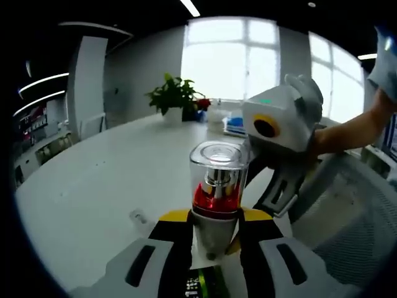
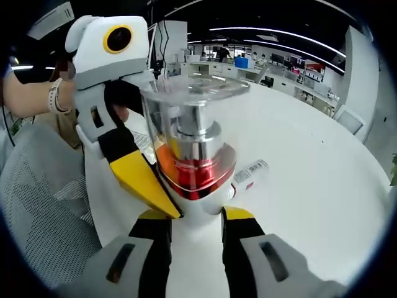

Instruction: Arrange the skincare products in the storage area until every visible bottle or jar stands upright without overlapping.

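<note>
A pump bottle (image 1: pixel 216 180) with a clear cap, silver pump, red band and white body stands upright between my left gripper's (image 1: pixel 214 217) yellow-tipped jaws, which are shut on its white lower part. The right gripper (image 1: pixel 282 121) comes in from the right, close behind the bottle, held by a hand. In the right gripper view the same bottle (image 2: pixel 193 149) is very near, its white body pressed between my right gripper's (image 2: pixel 197 216) jaws. The left gripper (image 2: pixel 115 46) reaches in from the left, one yellow jaw against the bottle's side.
A white round table (image 1: pixel 93 186) lies below. A small white labelled tube (image 2: pixel 248 172) lies flat on it, also a small item (image 1: pixel 138 217). A potted plant (image 1: pixel 177 96) and boxes stand at the far edge. A mesh chair (image 2: pixel 43 205) is beside the table.
</note>
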Motion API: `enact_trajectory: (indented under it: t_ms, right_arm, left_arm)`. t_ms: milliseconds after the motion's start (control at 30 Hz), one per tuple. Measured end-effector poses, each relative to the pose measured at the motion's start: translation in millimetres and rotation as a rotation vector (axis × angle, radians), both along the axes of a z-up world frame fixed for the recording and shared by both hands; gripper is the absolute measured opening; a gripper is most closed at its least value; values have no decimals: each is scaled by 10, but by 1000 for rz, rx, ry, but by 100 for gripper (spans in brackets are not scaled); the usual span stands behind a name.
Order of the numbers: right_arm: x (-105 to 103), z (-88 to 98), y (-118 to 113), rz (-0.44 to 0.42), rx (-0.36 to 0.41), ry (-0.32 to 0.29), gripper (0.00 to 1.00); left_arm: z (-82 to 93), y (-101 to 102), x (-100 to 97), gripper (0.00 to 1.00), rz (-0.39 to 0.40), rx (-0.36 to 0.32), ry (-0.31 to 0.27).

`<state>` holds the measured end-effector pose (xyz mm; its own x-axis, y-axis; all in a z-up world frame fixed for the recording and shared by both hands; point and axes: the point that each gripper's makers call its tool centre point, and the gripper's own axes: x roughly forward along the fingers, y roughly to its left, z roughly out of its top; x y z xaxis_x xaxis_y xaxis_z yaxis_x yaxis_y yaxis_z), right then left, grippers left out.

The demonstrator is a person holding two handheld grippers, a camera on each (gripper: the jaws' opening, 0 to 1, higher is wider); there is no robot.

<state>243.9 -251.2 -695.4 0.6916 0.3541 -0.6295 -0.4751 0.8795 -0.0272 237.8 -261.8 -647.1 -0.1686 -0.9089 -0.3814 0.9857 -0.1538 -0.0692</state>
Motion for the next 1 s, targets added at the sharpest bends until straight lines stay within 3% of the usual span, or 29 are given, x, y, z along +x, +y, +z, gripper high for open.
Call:
enact_trajectory:
  t_ms: [167, 267, 533, 800, 1000]
  right_arm:
    - [-23, -12, -10, 4, -14, 11, 30]
    - [-33, 8, -9, -4, -8, 1, 36]
    - [-115, 45, -16, -21, 5, 6, 43]
    - [-171, 284, -24, -36, 2, -40, 52]
    - [-211, 479, -20, -41, -3, -72, 61]
  left_arm:
    - [9, -3, 2, 26, -11, 9, -7]
    - [18, 2, 49, 31, 10, 4, -44]
    - [79, 153, 59, 37, 38, 12, -34]
    - [205, 349, 203, 46, 129, 0, -67]
    - [324, 504, 246, 60, 178, -10, -63]
